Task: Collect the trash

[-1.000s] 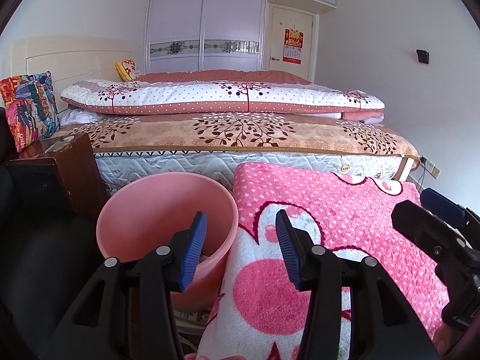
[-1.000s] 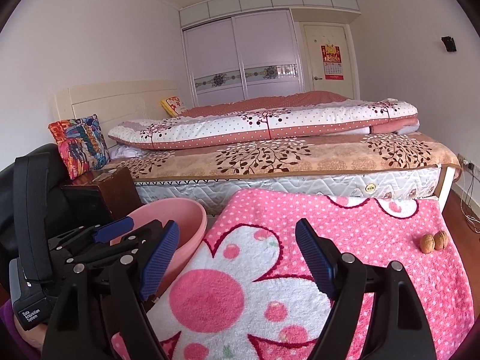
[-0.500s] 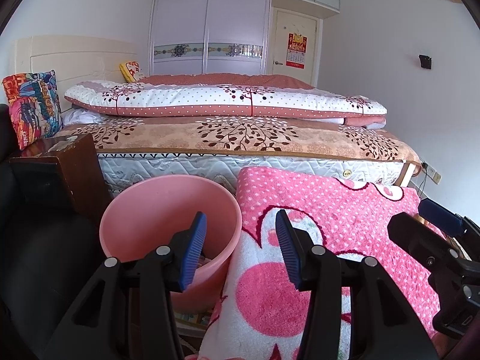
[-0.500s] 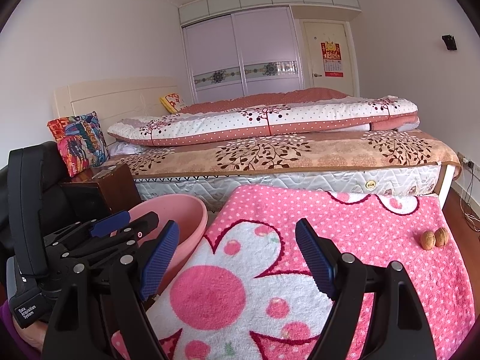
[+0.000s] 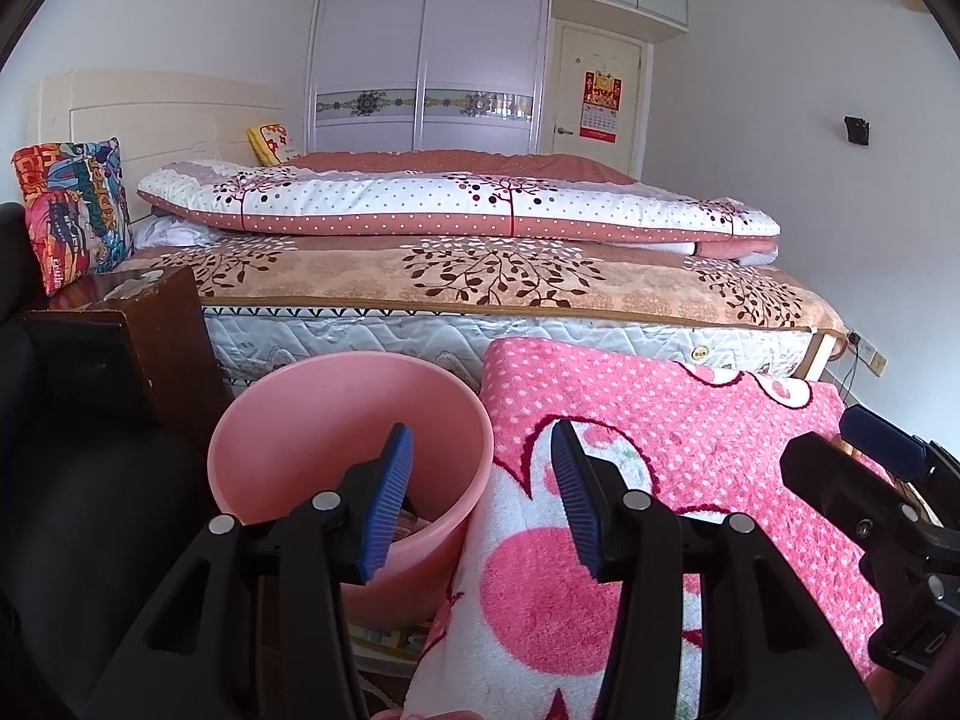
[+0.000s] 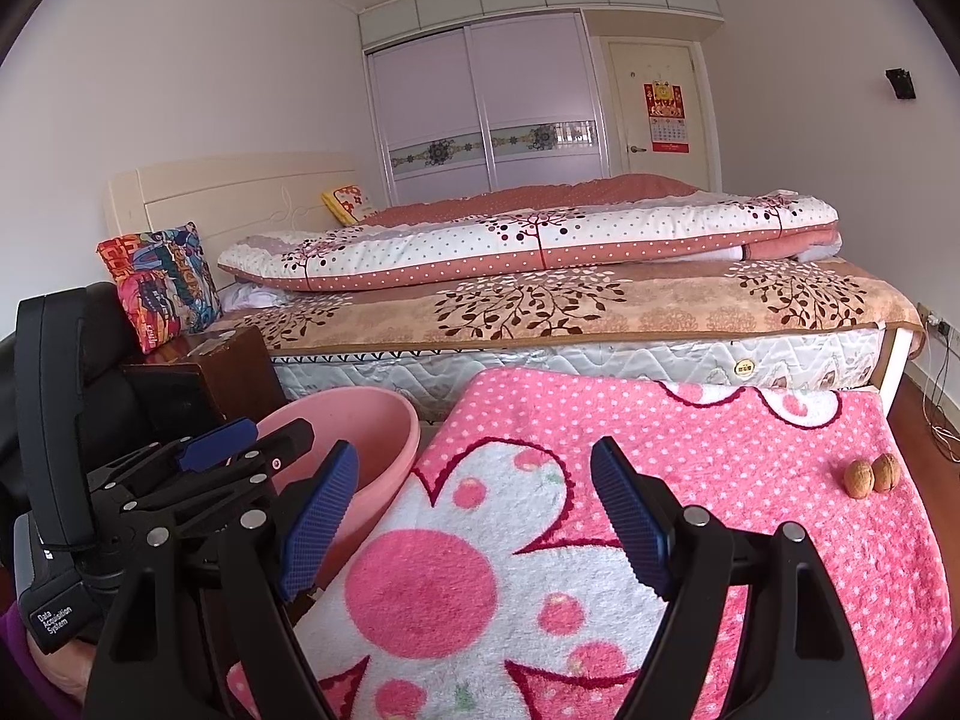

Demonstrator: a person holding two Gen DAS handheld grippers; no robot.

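A pink plastic bin [image 5: 336,420] stands on the floor left of a table draped in a pink flowered towel [image 5: 690,450]; some scraps lie in its bottom. My left gripper [image 5: 480,498] is open and empty, its left finger over the bin's near rim. The bin also shows in the right wrist view [image 6: 372,426]. My right gripper [image 6: 474,522] is open and empty above the towel [image 6: 600,480]. Two walnuts [image 6: 871,475] lie on the towel at the right edge, well right of the right gripper. The left gripper shows in the right wrist view [image 6: 240,444], over the bin.
A bed [image 5: 480,276] with folded quilts runs behind the table. A dark wooden nightstand [image 5: 150,330] stands left of the bin, with a black chair [image 5: 72,510] beside it. The right gripper's body [image 5: 870,498] shows at the right of the left wrist view.
Both grippers have risen and tilted slightly, so the bin and towel sit a little lower in view. Both stay open and empty. The walnuts have not moved.
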